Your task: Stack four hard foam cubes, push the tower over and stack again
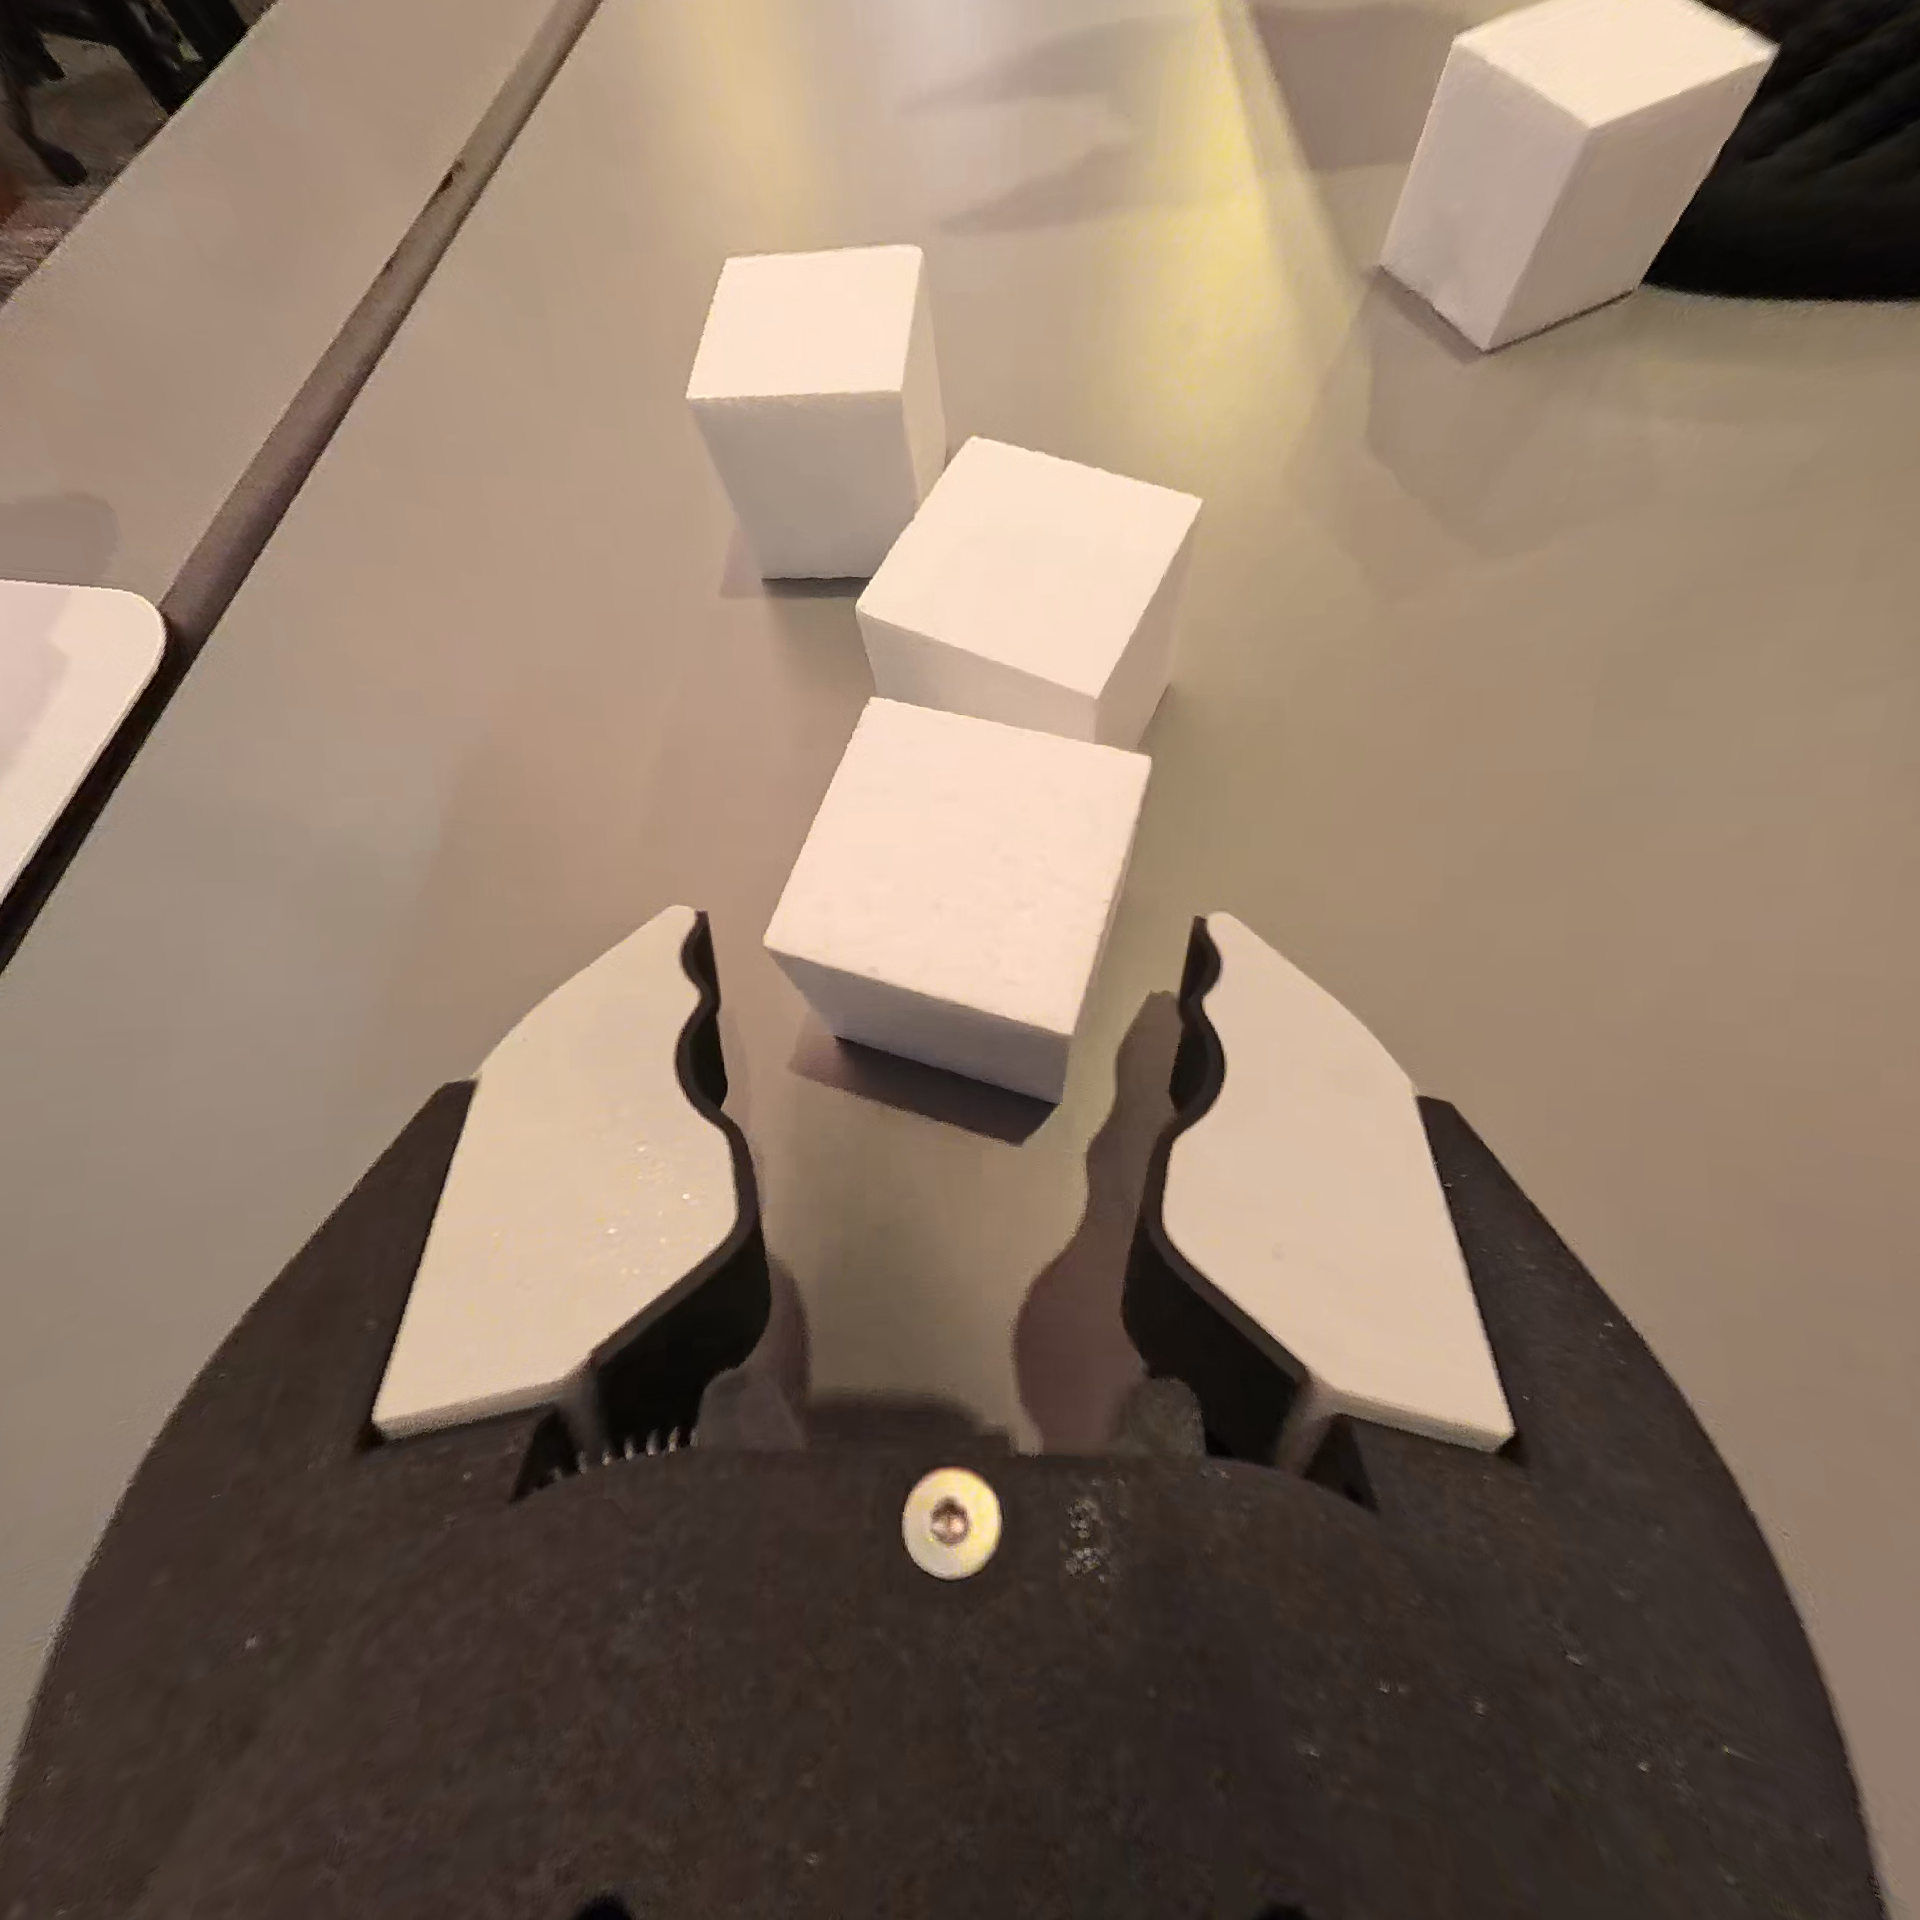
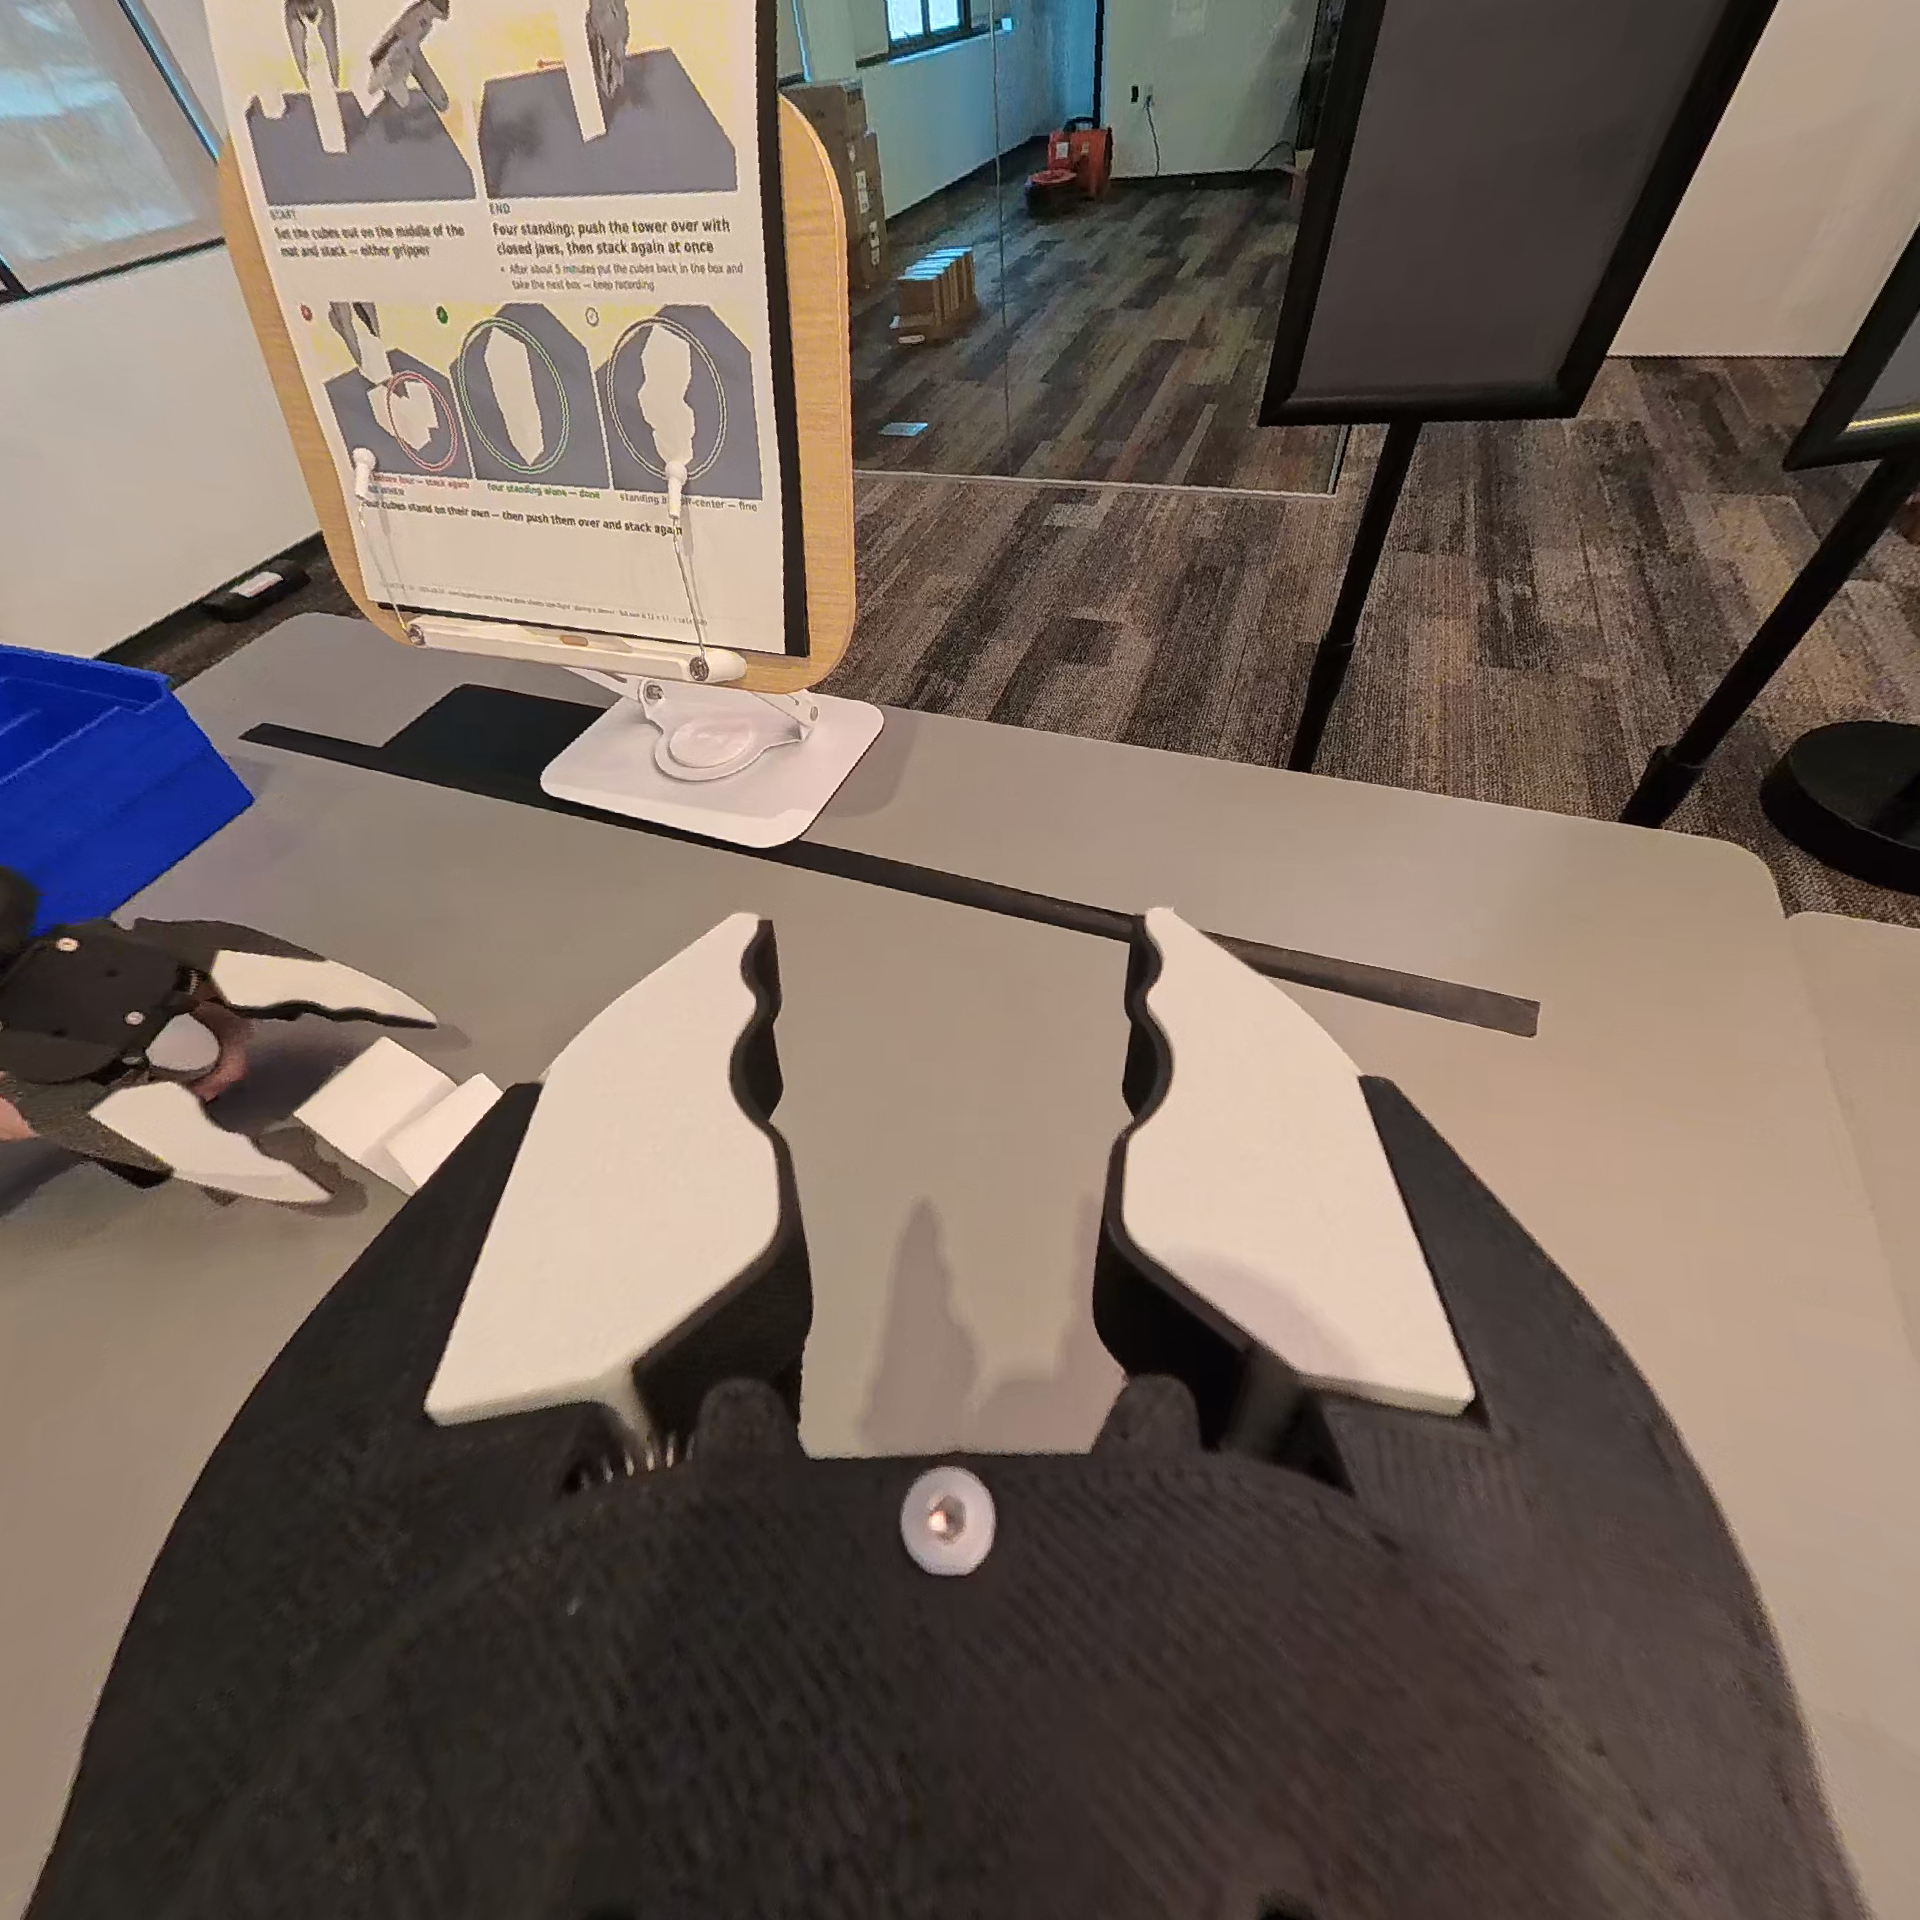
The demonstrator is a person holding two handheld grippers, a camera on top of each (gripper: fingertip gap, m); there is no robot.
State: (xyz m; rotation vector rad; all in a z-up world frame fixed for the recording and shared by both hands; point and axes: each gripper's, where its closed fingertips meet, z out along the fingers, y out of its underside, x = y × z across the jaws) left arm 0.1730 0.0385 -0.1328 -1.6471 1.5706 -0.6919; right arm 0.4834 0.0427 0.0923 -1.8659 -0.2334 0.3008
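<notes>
You are holding your left gripper spread wide just short of the nearest foam cube, which is sitting on the grey table; two more cubes are lying beyond it and a fourth well apart. Your right gripper is hovering released over bare table, gripping nothing.

Blue bin at table edge; instruction sheet on stand (white base).

a grey table stands on striped dark carpet; white walls, black-framed panels on stands, daylit windows beyond
</notes>
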